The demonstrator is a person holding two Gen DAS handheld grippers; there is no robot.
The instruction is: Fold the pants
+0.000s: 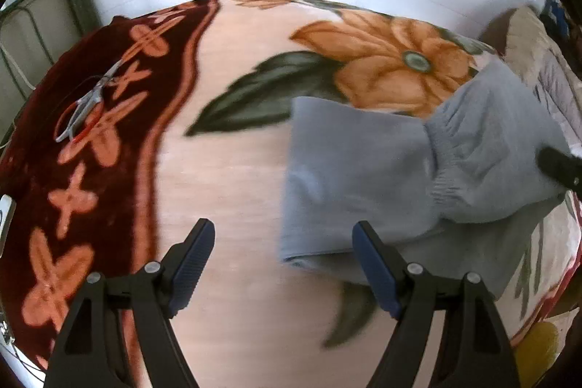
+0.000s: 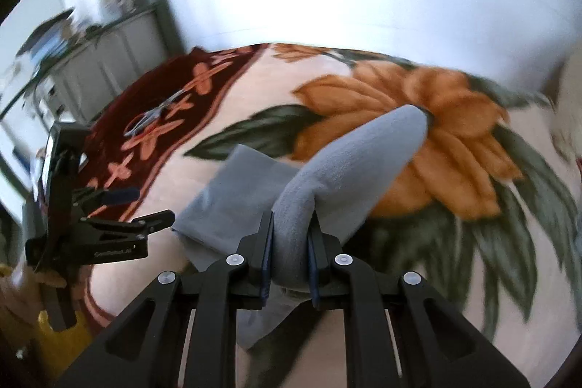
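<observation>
Two tools: the right hand-held gripper (image 2: 290,239) pinches the grey pants (image 2: 349,162); the left hand-held gripper (image 1: 282,273) gapes wide, empty.

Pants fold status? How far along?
Done: the grey pants already lie as a compact folded stack on the floral blanket. In hand: the right gripper is clamped on a bunched fabric end, lifted off the blanket; the left gripper is open and empty beside the stack. Left: lay that end over and flatten it.

Scissors (image 1: 85,104) on floral blanket (image 1: 232,170) (maroon border), shelf (image 2: 109,35) beyond
</observation>
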